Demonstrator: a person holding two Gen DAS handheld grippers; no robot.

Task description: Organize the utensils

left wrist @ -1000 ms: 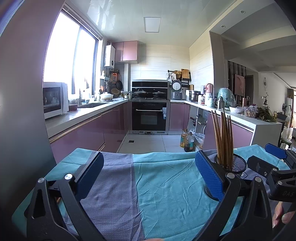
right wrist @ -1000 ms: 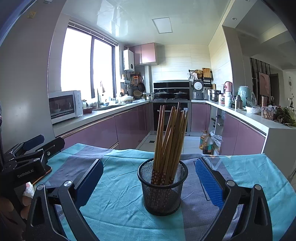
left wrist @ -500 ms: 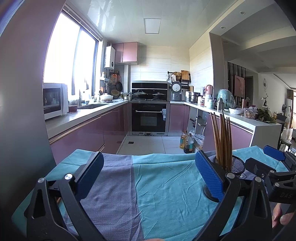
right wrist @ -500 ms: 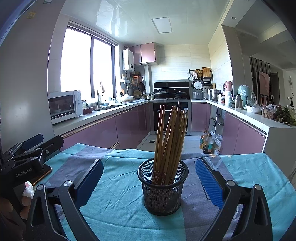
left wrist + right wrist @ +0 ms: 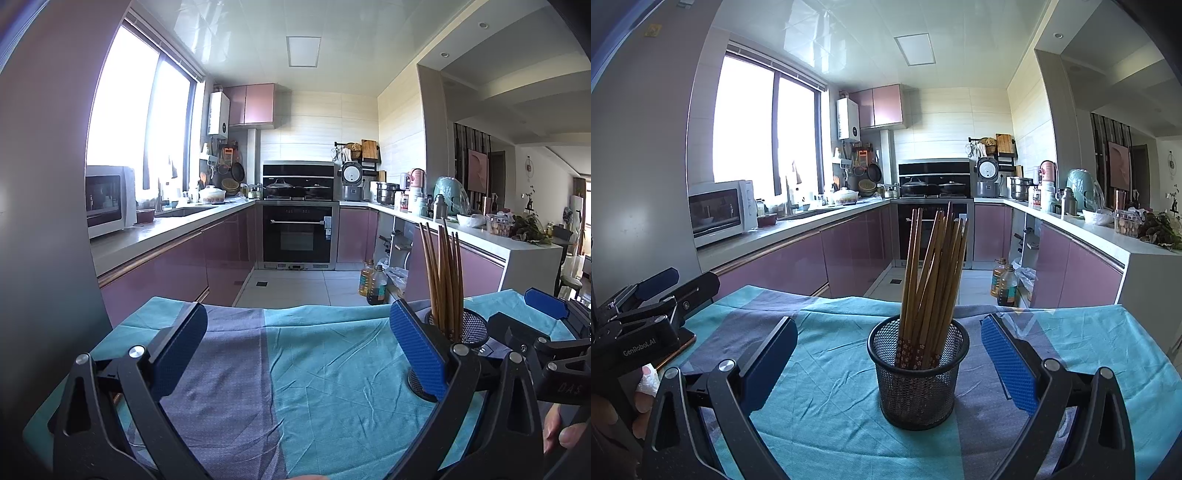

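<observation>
A black mesh cup (image 5: 918,376) stands upright on the teal and grey tablecloth (image 5: 827,391), with several wooden chopsticks (image 5: 932,273) standing in it. My right gripper (image 5: 886,363) is open and empty, its blue pads on either side of the cup, apart from it. In the left wrist view the cup (image 5: 471,328) and chopsticks (image 5: 443,277) are partly hidden behind my left gripper's right finger. My left gripper (image 5: 297,349) is open and empty over the cloth, left of the cup. The right gripper also shows in the left wrist view (image 5: 543,332).
The table's far edge (image 5: 886,301) drops to the kitchen floor. Two oil bottles (image 5: 1004,282) stand on the floor beyond. Purple cabinets, an oven and a microwave (image 5: 720,210) line the kitchen. The left gripper shows at the left of the right wrist view (image 5: 646,314).
The view from the left gripper has dropped slightly, so it seems to have risen a little. The right gripper and the cup have hardly moved.
</observation>
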